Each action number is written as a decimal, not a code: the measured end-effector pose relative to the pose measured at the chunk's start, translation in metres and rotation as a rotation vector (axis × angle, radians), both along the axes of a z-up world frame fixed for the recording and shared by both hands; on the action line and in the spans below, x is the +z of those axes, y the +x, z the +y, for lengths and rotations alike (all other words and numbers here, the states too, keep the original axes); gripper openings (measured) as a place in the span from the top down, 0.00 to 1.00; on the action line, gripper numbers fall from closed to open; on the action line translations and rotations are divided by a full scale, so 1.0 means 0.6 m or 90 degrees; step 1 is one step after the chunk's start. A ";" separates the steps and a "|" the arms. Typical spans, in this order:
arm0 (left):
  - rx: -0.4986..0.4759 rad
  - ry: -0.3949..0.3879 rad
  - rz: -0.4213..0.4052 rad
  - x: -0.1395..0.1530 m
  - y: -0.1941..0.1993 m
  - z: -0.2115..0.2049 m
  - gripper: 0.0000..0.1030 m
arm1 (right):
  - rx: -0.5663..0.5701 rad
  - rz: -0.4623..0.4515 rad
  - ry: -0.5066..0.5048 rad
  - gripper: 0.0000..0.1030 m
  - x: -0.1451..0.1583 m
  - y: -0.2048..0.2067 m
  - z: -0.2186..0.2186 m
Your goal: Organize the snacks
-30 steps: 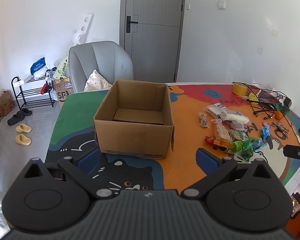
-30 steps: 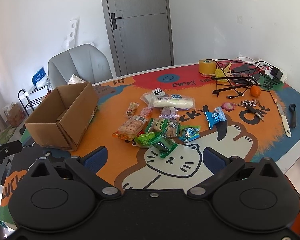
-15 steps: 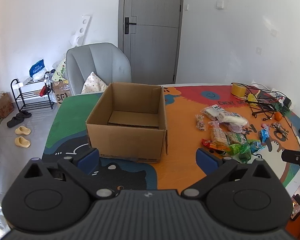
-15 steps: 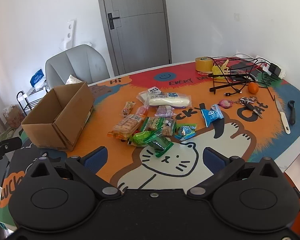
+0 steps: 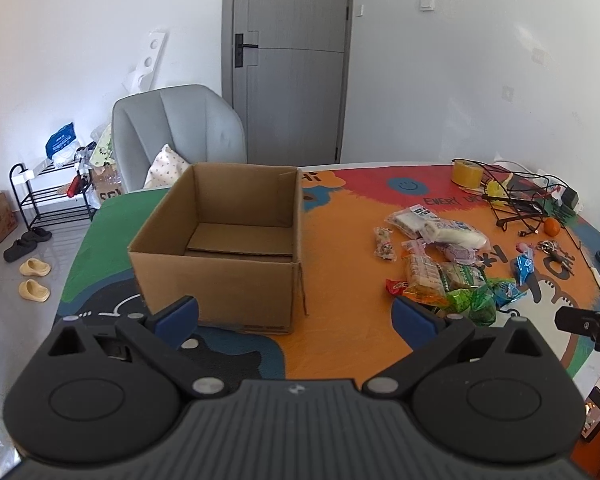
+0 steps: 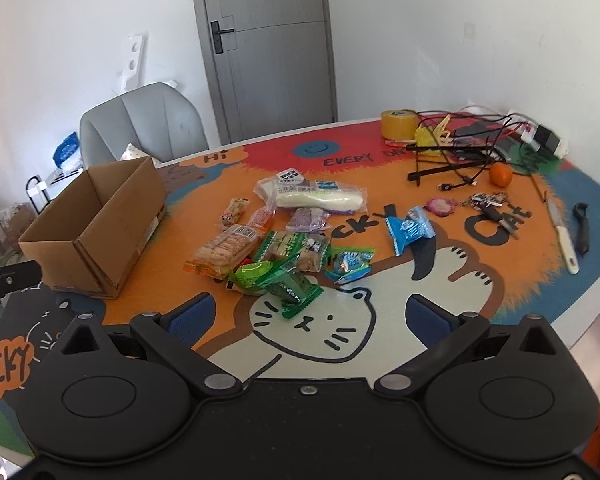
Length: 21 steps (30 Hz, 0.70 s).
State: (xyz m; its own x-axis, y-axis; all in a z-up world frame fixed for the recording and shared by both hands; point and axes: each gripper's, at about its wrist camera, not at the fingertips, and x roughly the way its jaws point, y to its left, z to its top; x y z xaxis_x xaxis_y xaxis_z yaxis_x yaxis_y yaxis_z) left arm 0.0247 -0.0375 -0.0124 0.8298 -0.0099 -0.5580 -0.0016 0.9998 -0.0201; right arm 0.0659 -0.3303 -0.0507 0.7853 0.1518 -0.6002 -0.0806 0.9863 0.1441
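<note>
Two grippers, left gripper [image 5: 294,314] and right gripper [image 6: 307,314], jaws spread and empty; snacks [image 6: 284,236] lie loose right of the empty cardboard box [image 5: 220,256], likely their destination.

Left gripper [image 5: 296,316]: matte black housing, ribbed grey centre panel, two round discs, silver pivot screws, angular black links, blue finger pads [image 5: 178,315].
Right gripper [image 6: 308,318]: same build, smooth black centre panel, small screw at top edge, triangular cut-outs, blue finger pads [image 6: 424,316], silver pivots.
</note>
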 end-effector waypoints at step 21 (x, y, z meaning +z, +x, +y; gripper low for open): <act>-0.035 -0.028 0.012 -0.056 0.069 -0.081 0.02 | -0.042 -0.008 0.029 0.00 -0.067 0.036 -0.074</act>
